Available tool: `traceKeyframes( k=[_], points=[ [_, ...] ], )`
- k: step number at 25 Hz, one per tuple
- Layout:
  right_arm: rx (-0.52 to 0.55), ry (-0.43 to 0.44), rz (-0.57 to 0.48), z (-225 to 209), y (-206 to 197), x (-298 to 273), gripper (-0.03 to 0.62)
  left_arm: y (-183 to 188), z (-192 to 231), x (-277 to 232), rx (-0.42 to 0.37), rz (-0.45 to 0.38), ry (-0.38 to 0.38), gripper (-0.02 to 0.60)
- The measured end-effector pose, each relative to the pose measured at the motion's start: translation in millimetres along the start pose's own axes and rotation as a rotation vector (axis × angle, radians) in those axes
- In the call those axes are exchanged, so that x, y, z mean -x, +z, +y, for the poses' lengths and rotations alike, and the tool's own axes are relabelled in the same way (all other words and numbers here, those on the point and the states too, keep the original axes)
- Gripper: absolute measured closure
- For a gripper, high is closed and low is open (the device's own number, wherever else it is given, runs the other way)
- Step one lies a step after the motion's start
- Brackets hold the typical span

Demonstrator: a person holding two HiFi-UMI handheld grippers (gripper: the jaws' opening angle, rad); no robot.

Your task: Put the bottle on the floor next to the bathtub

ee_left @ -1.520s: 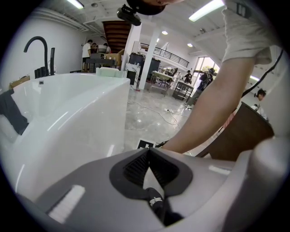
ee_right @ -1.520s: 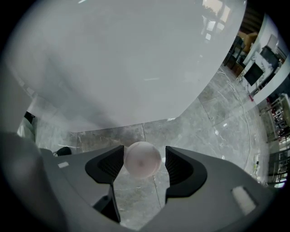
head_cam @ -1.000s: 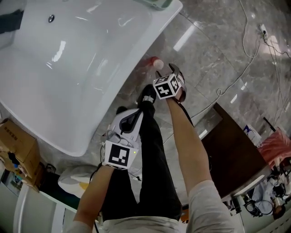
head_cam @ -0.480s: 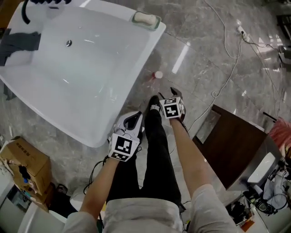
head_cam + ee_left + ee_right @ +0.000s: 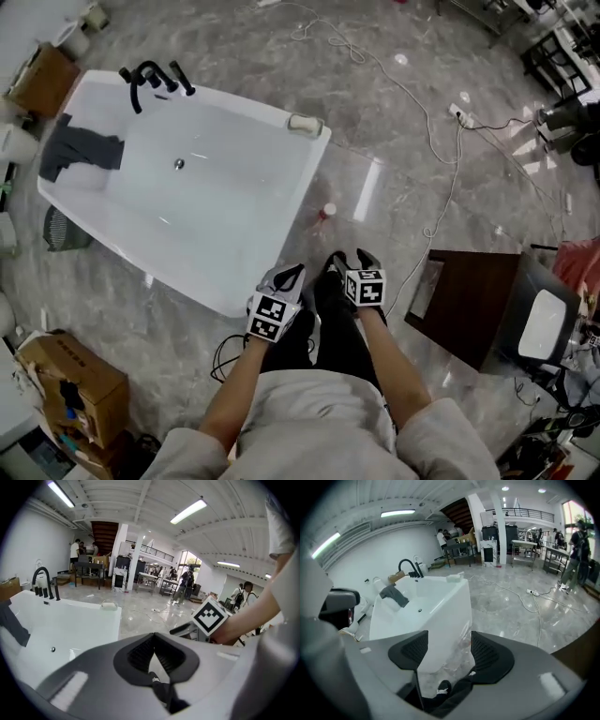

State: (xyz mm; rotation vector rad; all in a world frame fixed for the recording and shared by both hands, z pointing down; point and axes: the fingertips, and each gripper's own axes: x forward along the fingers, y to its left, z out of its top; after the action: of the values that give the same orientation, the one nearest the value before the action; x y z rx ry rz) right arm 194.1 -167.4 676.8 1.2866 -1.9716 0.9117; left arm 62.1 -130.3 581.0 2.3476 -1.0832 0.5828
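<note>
Since a second ago the view has risen and widened: person upright now, both tongs lifted off the floor, and the right tongs [image 5: 352,256], then just beside the bottle, now well apart from it. Small clear bottle with a white cap and reddish tint [image 5: 326,213] stands upright on the grey marble floor [image 5: 234,37], just beside the long wall of the white bathtub [image 5: 234,202], near its corner. Right tongs wide, nothing between them; the bottle shows only beyond them on the floor. Left tongs [image 5: 289,274] pinched together, empty. Judgement: placing looks done; all that seems left is to back off. Around: dark grey cloth [image 5: 80,150] draped over the tub's far rim, black tap [image 5: 150,80] at the far end, pale soap dish [image 5: 305,124] on the near corner, white cable [image 5: 448,183] trailing across the floor, dark brown cabinet [image 5: 464,305] to the right, cardboard box [image 5: 70,394] to the left. Nothing crowds the bottle; the person's own feet are nearest to it.
</note>
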Motion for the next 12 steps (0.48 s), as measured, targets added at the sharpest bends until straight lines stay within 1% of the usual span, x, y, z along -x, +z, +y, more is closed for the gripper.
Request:
traceKeyframes(
  k=[4, 8, 10, 12],
  points=[
    [-0.038, -0.005, -0.096, 25.0, 21.8, 47.0, 0.306, 21.4, 6.1, 20.0, -0.025, -0.013, -0.001, 0.523],
    [-0.139, 0.029, -0.128, 36.8, 18.9, 103.6, 0.306, 38.3, -14.6, 41.7, -0.010, -0.012, -0.004, 0.523],
    [-0.166, 0.035, -0.159, 36.8, 14.6, 129.7, 0.306, 46.7, -27.7, 47.3, -0.029, -0.019, -0.015, 0.523],
    [-0.170, 0.034, -0.183, 38.0, 10.4, 148.8, 0.306, 52.0, -35.5, 51.5, -0.064, -0.014, -0.016, 0.523]
  ],
)
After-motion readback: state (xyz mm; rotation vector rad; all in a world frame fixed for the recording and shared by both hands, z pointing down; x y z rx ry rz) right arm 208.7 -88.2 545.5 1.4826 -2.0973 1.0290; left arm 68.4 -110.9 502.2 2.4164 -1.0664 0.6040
